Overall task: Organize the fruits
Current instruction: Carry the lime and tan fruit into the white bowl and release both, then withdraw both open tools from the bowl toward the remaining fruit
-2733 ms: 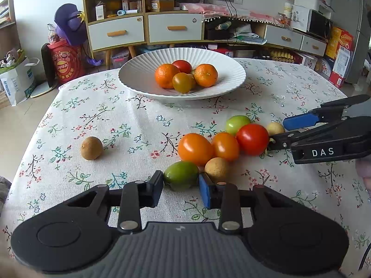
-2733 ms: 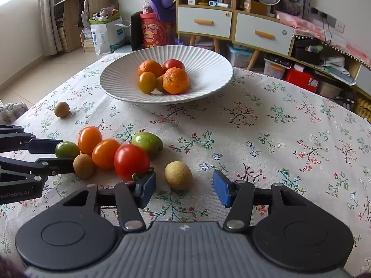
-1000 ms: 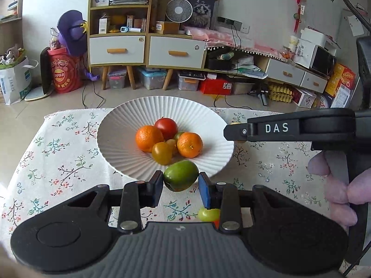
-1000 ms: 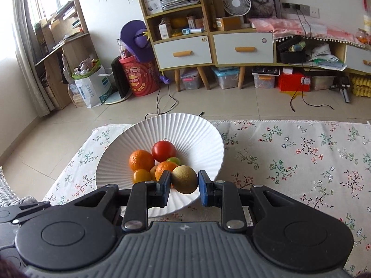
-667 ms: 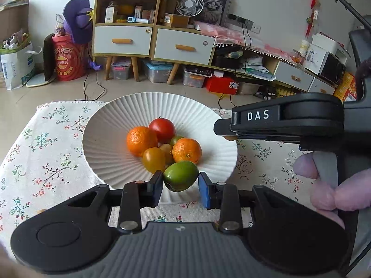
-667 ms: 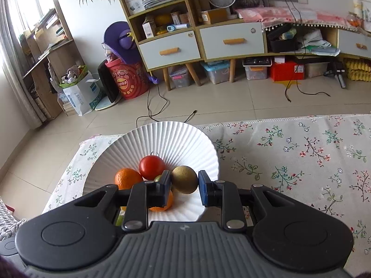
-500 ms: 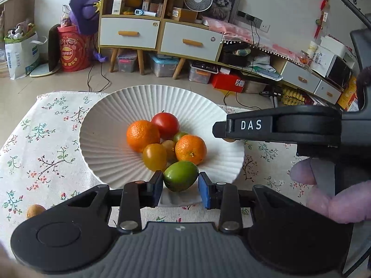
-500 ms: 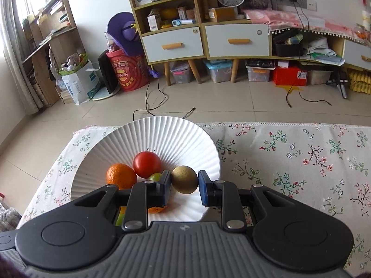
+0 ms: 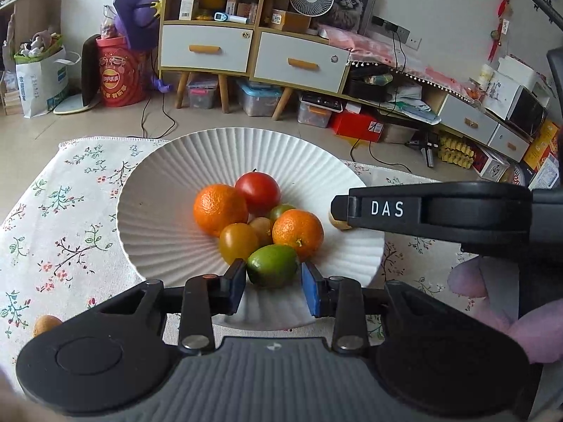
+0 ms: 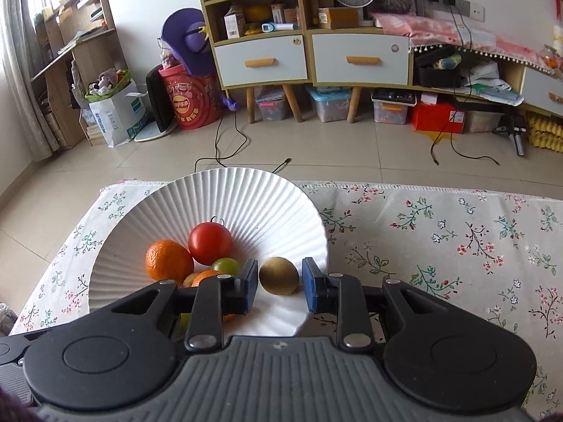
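Between the pads of the left claw (image 9: 271,286) sits a smooth green oval fruit (image 9: 272,270), pinched from both sides and held over the near rim of the ribbed white round plate (image 9: 158,218). Half a second ago this claw stood a little further back; now the plate fills more of its view and the green fruit hangs just in front of the heap. Just ahead of the left claw that heap holds two dimpled oranges (image 9: 220,209), a glossy red tomato (image 9: 258,192), a small yellow-orange tomato (image 9: 238,242) and a small green one (image 9: 281,211), all touching.

The right claw (image 10: 279,288) grips a matt brownish-green round fruit (image 10: 279,275) between its blue pads, over the right edge of the plate's bowl, to the right of the piled fruit. Compared with half a second ago it hangs lower and closer to the plate. From the left wrist view its black arm, lettered DAS, crosses to the right of the left claw, with only a sliver of the brown fruit showing at its tip.

Under both claws the table wears a white cloth printed with small flowers and twigs (image 10: 457,246). To the near left of the left claw one brown round fruit (image 9: 45,323) lies on the cloth, well apart from the plate.
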A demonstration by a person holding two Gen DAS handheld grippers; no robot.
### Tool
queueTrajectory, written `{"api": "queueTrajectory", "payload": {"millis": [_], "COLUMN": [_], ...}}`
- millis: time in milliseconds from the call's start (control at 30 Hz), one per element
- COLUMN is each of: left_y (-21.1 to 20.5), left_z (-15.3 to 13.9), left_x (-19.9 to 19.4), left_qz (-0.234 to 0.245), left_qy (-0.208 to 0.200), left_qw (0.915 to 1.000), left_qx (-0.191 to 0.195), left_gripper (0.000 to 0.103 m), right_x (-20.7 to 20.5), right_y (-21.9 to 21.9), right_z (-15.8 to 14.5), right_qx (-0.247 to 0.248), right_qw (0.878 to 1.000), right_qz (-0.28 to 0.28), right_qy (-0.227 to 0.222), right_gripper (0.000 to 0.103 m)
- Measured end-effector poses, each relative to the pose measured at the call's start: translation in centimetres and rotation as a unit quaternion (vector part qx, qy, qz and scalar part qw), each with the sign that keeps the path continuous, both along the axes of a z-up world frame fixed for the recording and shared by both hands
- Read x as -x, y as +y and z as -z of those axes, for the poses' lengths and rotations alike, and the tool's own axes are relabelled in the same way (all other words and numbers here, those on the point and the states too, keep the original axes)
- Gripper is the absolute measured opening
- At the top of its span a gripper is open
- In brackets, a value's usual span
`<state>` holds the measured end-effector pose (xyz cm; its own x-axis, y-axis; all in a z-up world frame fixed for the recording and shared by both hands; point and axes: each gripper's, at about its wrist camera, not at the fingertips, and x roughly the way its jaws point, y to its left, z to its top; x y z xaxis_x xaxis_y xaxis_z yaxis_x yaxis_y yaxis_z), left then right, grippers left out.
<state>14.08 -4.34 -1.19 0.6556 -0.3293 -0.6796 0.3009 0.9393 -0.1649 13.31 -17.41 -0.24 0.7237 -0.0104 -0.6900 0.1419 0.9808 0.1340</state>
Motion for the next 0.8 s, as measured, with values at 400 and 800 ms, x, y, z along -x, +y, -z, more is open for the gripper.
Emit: {"api": "queueTrajectory", "payload": {"millis": [400, 800], "left_y": [-0.1, 0.1], "left_z": [-0.8, -1.9], "left_x": [0.5, 2.3], "left_qz": [0.018, 0.047], "left_qy": [-0.015, -0.042], "left_qw": [0.9994, 0.9963], "left_qx": [-0.024, -0.057], "left_gripper": [0.063, 0.089], "right_x": [1.0, 2.8], "right_y": [-0.7, -1.4], "right_z": [-1.4, -2.5], "right_qx": [-0.016, 0.001], "right_qw": [1.000, 1.000], "right_qz": [0.017, 0.009], "right_qy": [-0.016, -0.015], "right_gripper": [0.055, 0.076]}}
